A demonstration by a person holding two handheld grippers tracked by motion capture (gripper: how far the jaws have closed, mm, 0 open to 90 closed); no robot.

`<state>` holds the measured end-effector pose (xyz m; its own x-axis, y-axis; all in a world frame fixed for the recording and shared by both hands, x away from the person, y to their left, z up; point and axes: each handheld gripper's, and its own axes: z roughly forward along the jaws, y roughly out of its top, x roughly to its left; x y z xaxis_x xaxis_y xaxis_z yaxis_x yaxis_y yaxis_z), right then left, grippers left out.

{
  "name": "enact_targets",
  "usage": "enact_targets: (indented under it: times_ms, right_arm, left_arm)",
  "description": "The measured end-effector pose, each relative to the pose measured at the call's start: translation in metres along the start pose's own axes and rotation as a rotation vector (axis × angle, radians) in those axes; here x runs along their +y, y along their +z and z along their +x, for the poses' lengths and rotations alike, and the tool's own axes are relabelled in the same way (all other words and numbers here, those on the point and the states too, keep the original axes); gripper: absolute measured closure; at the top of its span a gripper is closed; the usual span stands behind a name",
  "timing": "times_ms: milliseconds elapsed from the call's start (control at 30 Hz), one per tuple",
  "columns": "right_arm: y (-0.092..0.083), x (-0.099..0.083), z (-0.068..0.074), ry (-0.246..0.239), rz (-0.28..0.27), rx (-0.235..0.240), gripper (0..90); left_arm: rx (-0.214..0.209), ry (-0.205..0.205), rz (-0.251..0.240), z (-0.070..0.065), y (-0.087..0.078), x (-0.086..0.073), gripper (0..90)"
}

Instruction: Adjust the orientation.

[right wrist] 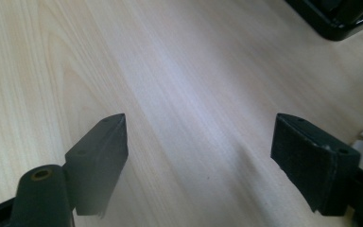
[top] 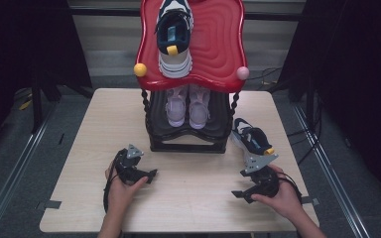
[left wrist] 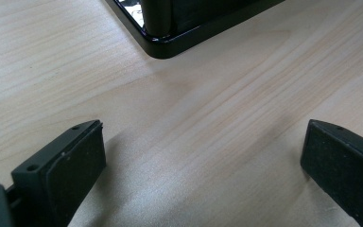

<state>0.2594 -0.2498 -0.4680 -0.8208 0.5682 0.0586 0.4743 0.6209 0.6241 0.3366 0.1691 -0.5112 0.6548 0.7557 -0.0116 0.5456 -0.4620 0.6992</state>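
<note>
- Right now I am resting both grippers low over the table (top: 188,198), neither one carrying anything, which reads to me as a ready pose in front of the rack (top: 188,134).
- I am keeping the left gripper (top: 149,174) spread wide; in the left gripper view its jaws are standing well apart over bare wood, with the rack's black base corner (left wrist: 163,45) lying ahead of them.
- I am keeping the right gripper (top: 239,194) spread too; in the right gripper view nothing is lying between its jaws, and the rack's base corner (right wrist: 333,28) is showing far ahead, up and to the right.
- I am treating the loose sneaker (top: 250,140) as the thing to move: it is lying on the table just beyond the right gripper, beside the rack's right foot.
- Its mate (top: 174,37) is sitting alone on the red top shelf (top: 218,54), with room beside it, so I judge that spot is waiting for the sneaker.
- A lilac pair (top: 187,106) is filling the lower shelf, so I am ruling that level out.
</note>
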Motion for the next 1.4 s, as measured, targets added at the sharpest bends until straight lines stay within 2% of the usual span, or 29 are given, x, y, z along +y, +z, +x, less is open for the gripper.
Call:
enact_targets:
  times_ms: [267,300,367,433,600,867,900,1000,1033,1133,1233,1300,1400]
  right_arm:
    - [-0.013,0.015,-0.007,-0.014,-0.006,0.000,19.7]
    - [-0.015,0.019,-0.009,-0.019,-0.008,-0.004,19.8]
    - [-0.017,0.023,-0.010,-0.026,-0.012,-0.004,19.8]
    - [-0.019,0.027,-0.012,-0.024,-0.022,-0.004,19.8]
    - [-0.026,0.035,-0.018,-0.040,-0.050,-0.042,19.8]
    - [-0.044,0.041,-0.046,0.001,-0.108,-0.111,19.6]
    - [-0.045,0.041,-0.050,-0.001,-0.100,-0.132,19.6]
    - [-0.047,0.041,-0.056,-0.003,-0.091,-0.149,19.6]
    - [-0.047,0.040,-0.064,0.002,-0.087,-0.168,19.6]
    - [-0.047,0.038,-0.069,0.012,-0.064,-0.183,20.0]
    - [-0.042,0.030,-0.073,0.014,-0.030,-0.172,27.5]
    - [-0.039,0.028,-0.071,0.009,-0.010,-0.174,31.9]
    - [-0.037,0.026,-0.070,0.012,-0.007,-0.185,37.9]
  left_arm:
    - [0.004,0.003,0.001,0.000,0.000,0.000,1.2]
    - [0.003,-0.009,-0.009,-0.001,0.000,0.000,1.5]
    - [0.005,0.005,-0.001,0.000,-0.001,0.000,2.2]
    - [0.006,0.002,-0.003,0.000,-0.001,0.000,2.4]
    - [0.008,0.002,-0.006,0.000,-0.001,0.000,2.8]
    - [0.008,0.003,-0.009,0.000,-0.001,-0.001,3.6]
    - [0.005,0.001,-0.008,0.000,-0.002,-0.001,3.9]
    - [0.010,0.005,-0.012,0.000,-0.002,-0.001,4.9]
    - [0.006,-0.003,-0.015,-0.001,-0.002,-0.001,5.0]
    - [0.005,-0.004,-0.015,-0.001,-0.002,-0.001,5.1]
    - [0.004,-0.007,-0.020,-0.002,-0.002,-0.001,5.5]
    - [0.004,0.011,-0.009,-0.001,-0.003,-0.001,6.0]
    - [0.006,0.008,-0.010,-0.001,-0.003,-0.001,6.3]
